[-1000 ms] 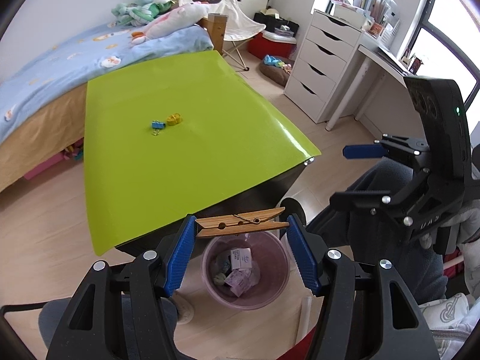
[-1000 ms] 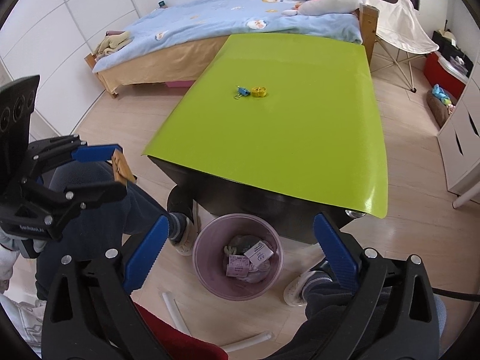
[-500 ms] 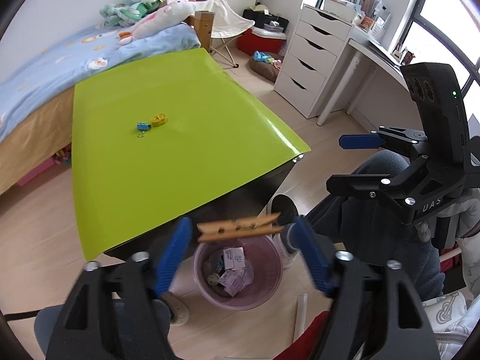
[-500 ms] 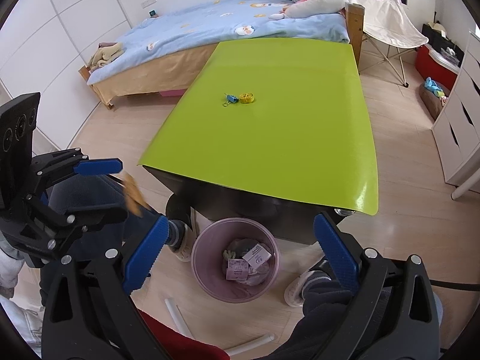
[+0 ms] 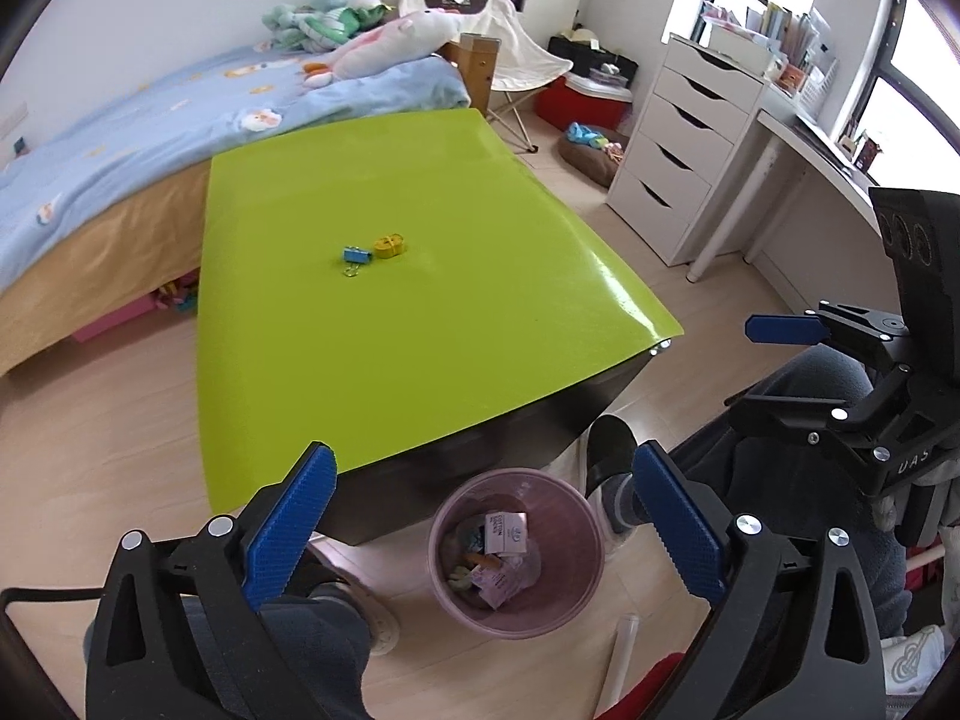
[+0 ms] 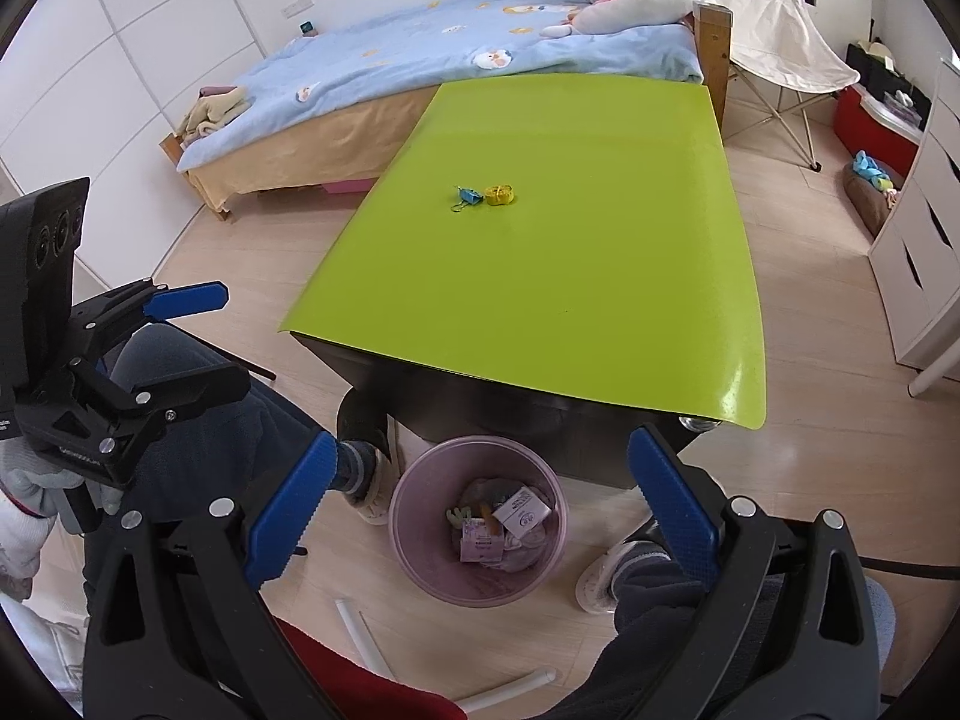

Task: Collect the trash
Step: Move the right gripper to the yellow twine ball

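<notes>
The left gripper [image 5: 480,501] has just been opening, empty; the right gripper [image 6: 477,501] gapes too. Round pink plastic bin [image 5: 516,618] holds jumbled, hard-to-see scraps.

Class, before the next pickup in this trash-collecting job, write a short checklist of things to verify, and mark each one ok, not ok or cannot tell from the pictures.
1. left gripper empty, jaws just opened wide: ok.
2. right gripper open and empty: ok.
3. pink bin upright under the table edge, room left inside: ok.
4. Wooden clothespin landed in the bin: cannot tell; an orange-brown piece shows among the papers.
5. green table cleared: not ok; blue binder clip and yellow item remain.
</notes>
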### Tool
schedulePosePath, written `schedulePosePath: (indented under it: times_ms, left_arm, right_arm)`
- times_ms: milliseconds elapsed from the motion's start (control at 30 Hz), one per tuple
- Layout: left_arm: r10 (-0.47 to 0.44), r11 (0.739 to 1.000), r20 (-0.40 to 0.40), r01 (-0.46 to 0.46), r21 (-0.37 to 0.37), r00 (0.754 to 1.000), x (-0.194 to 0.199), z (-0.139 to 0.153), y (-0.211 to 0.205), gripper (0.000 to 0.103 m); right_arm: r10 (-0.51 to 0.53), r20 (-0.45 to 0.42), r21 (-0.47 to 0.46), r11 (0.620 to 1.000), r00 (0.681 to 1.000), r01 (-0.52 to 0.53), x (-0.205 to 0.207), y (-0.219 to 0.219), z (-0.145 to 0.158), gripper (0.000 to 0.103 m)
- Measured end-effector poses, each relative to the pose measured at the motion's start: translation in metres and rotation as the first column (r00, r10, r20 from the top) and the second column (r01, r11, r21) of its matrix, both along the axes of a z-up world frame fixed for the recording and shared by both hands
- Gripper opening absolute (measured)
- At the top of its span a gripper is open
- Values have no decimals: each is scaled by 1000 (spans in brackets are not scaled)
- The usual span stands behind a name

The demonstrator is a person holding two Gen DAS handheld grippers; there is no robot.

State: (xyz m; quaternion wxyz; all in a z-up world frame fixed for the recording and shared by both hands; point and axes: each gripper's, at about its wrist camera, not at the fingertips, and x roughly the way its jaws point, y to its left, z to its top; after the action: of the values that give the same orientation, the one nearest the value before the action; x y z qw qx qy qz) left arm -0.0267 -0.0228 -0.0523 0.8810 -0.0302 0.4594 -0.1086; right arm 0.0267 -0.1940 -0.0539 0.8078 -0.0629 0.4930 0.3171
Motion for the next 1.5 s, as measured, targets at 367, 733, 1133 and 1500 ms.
schedulePosePath:
  times_ms: [367, 733, 1133, 1500]
  left_arm:
    - [64, 998, 0, -64, -6, 998, 10, 2, 17, 95]
    - [118, 993, 36, -118, 4, 992, 45, 10, 45, 95]
    - [148, 989, 29, -148, 11, 989, 89, 2, 69, 95]
    - [161, 987, 4, -161, 20, 987, 106, -8, 80, 95]
  right_arm:
    - [19, 0, 6, 1000, 1000, -19, 12, 10, 2, 97]
    - [69, 20, 5, 998, 997, -69, 60, 46, 10, 97]
    - [166, 42, -85, 983, 985, -162, 144, 118, 4, 97]
    - [268, -38, -237, 934, 963, -269, 210, 172, -55, 97]
